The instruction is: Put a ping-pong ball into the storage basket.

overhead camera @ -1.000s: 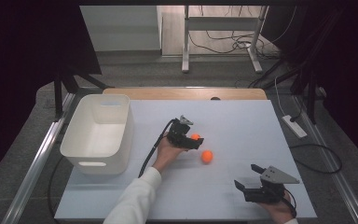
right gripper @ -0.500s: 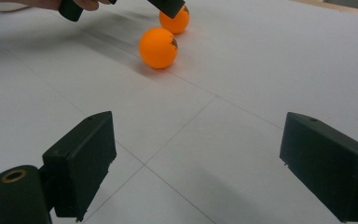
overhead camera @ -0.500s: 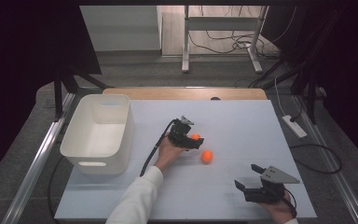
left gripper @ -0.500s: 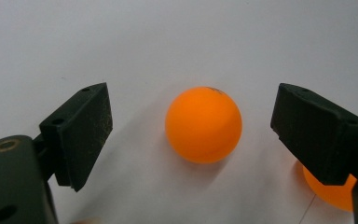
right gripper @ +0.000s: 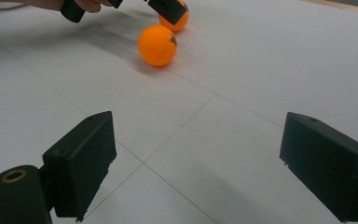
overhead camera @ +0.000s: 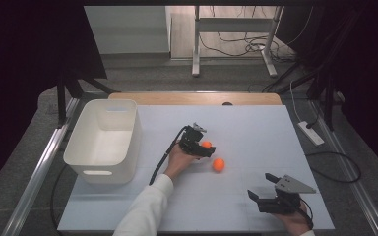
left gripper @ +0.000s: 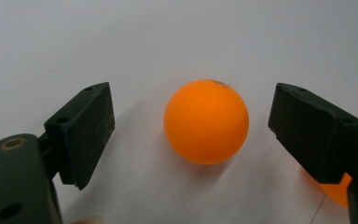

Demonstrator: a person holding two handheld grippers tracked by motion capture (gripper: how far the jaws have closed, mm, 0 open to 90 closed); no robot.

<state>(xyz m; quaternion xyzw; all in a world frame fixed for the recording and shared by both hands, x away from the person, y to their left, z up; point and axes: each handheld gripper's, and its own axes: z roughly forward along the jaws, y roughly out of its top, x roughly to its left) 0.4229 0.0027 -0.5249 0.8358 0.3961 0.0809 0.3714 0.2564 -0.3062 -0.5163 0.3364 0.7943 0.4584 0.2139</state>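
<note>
Your left hand-held gripper (overhead camera: 204,147) reaches forward over the mid bench (overhead camera: 256,123), sleeve extended, jaws spread wide around an orange ball (left gripper: 206,121) without touching it. That ball rests on the bench surface. A second orange ball (overhead camera: 218,164) lies just beside the first, on your side of it, apart from the jaws. Your right hand-held gripper (overhead camera: 268,196) sits low, well apart from the first ball, near the bench's near edge, jaws parted and empty. A white bin (overhead camera: 103,142) stands well left of that ball. Bare bench surrounds it otherwise.
</note>
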